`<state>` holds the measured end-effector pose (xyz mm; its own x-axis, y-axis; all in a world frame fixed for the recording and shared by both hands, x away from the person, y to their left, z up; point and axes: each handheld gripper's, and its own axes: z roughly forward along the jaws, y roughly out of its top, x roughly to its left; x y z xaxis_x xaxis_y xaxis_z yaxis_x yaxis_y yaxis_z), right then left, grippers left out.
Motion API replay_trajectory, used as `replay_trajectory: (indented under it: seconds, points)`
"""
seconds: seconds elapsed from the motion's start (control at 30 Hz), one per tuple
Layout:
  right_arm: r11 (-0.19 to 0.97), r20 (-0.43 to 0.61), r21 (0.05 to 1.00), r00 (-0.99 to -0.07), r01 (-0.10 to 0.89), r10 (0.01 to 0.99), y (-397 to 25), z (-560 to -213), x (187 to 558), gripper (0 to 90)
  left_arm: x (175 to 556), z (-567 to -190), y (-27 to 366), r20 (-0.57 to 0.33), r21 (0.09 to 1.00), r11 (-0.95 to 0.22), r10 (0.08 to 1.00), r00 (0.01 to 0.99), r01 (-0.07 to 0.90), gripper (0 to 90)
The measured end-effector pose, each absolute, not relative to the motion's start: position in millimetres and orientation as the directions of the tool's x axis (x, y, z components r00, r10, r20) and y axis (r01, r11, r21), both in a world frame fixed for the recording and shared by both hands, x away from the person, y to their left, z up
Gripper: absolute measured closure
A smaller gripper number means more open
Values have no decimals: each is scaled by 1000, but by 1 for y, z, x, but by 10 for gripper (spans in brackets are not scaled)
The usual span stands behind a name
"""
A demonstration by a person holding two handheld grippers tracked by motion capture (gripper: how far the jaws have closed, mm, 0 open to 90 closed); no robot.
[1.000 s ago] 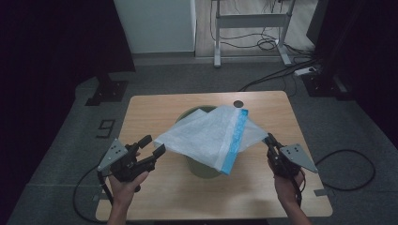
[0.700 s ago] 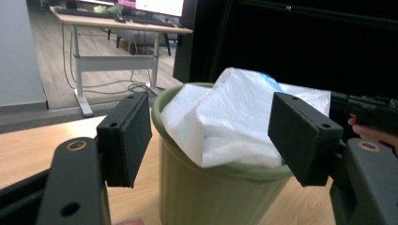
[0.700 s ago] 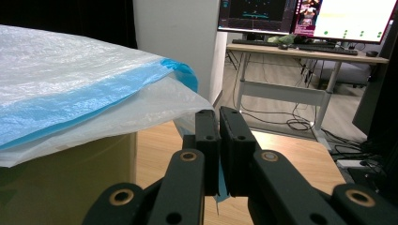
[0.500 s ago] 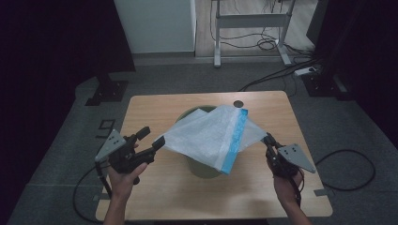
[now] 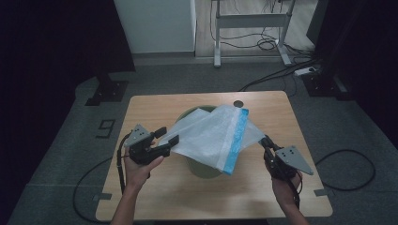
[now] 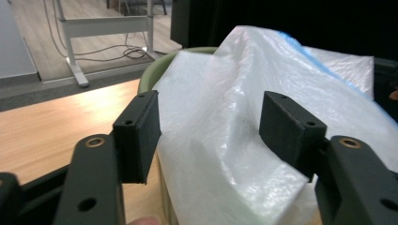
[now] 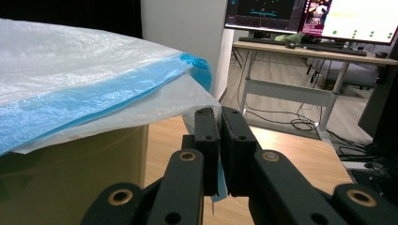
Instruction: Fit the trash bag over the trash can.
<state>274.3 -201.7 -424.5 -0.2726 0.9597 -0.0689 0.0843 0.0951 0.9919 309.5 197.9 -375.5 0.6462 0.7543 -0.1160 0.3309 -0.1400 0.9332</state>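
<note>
Right gripper view has the jaws of the right gripper (image 7: 219,154) pressed together on a corner of the white plastic bag (image 7: 94,70), pinching the thin film between them. Left gripper view has the jaws of the left gripper (image 6: 211,136) spread wide, with the bag's near edge lying in the gap between them and neither jaw closed on it.

From above, the bag (image 5: 211,136) is draped over the mouth of a green bin (image 5: 204,166) that stands at the middle of the table (image 5: 155,197). Its long axis runs across the table from the left gripper (image 5: 166,140) to the right gripper (image 5: 265,143). A blue band (image 5: 237,140) along the bag's edge crosses that axis, running from the far side toward the person.

The bag covers most of the bin, so just part of the rim and the near wall can be seen. Whether the left jaws touch the film cannot be told from above. The person's forearms are cut off at the bottom edge.

Compared with a second ago, the left gripper has moved in from the table's left edge up to the bag. The right gripper and the bag lie much as before.
</note>
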Motion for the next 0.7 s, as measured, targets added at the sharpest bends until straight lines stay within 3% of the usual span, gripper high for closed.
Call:
replay_trajectory:
  seconds: [0.1, 0.27, 0.37, 0.5, 0.7]
  points:
    - [91, -65, 992, -274, 83, 960, -201, -425, 274, 847, 307, -381, 198, -112, 939, -127, 768, 631, 321, 456]
    - [90, -65, 993, -278, 79, 958, -199, -426, 272, 843, 302, -387, 200, -104, 947, -110, 787, 608, 303, 741]
    - [86, -59, 993, -277, 86, 959, -200, -429, 271, 841, 300, -388, 210, -142, 951, -57, 794, 591, 305, 839]
    - [84, -54, 992, -278, 97, 959, -204, -433, 271, 837, 297, -392, 229, -221, 949, 40, 794, 567, 314, 871]
    - [76, -39, 991, -310, 108, 950, -204, -435, 271, 788, 295, -404, 240, -274, 934, 79, 784, 557, 348, 877]
